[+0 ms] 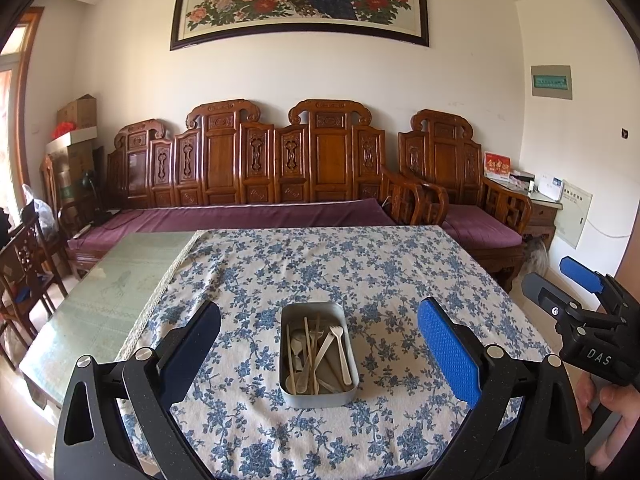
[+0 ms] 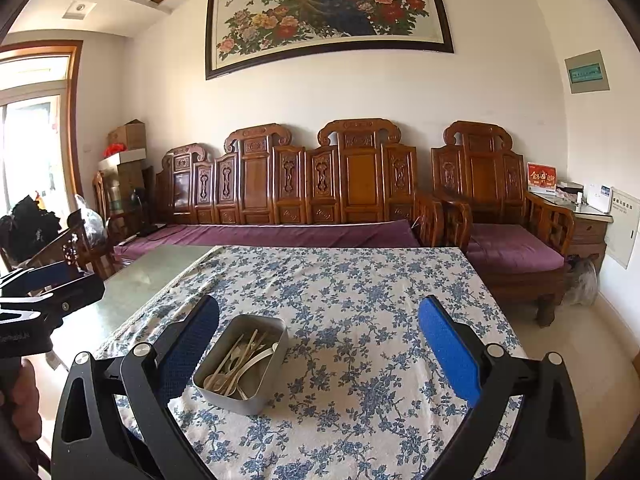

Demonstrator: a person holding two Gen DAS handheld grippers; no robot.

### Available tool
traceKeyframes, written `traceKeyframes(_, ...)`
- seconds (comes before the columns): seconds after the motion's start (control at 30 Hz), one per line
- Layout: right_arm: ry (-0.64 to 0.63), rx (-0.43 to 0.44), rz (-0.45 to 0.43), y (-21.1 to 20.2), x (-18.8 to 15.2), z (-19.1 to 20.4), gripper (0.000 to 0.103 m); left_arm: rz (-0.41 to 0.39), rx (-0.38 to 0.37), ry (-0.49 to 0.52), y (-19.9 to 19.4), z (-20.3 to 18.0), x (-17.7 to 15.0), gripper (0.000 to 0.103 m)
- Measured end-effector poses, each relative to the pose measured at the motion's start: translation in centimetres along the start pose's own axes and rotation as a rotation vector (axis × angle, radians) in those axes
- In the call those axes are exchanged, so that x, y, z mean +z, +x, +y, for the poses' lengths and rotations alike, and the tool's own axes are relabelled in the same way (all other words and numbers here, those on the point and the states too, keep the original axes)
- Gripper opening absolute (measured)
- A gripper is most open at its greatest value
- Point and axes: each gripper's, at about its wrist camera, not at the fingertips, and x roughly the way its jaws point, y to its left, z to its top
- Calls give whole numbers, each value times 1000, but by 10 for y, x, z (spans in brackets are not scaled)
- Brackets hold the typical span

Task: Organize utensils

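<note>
Your left hand-held gripper [image 1: 319, 354] hangs above the near part of the tabletop [image 1: 120, 292] with its two blue-padded fingers [image 1: 448, 354] spread wide and nothing between them. Straight ahead of it, framed in the gap, sits the metal tin [image 1: 320, 398], a rounded rectangular tray resting on the blue floral tablecloth [image 1: 360, 264]. Inside it lies a loose heap of pale utensils [image 1: 320, 354]: a fork [image 1: 340, 344] on the right side, spoons with their bowls toward the near and left parts, and several thin chopsticks lying lengthwise across them. Your right hand-held gripper [image 2: 319, 356] is likewise fully spread and empty, held over the cloth to the right of the tin; from its own camera the tin appears low and left, just beside its left finger [image 2: 188, 356], though you cannot tell whether they touch. In the left wrist view the right hand-held gripper shows at the far right edge, off the side of the tabletop, with your hand [image 1: 616, 408] around its grip. The cloth covers only the right portion of the tabletop; the left strip is bare greenish glass. Behind the tabletop stands a carved wooden sofa [image 1: 280, 160] with purple cushions, and a framed peacock painting [image 1: 300, 0] hangs on the wall above it.
</note>
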Motion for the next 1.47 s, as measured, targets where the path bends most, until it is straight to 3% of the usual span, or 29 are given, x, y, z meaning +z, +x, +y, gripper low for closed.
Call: traceKeyframes(1.47, 2, 2, 0, 1, -1, 0, 100, -1, -10, 2, -3, -1, 1, 95)
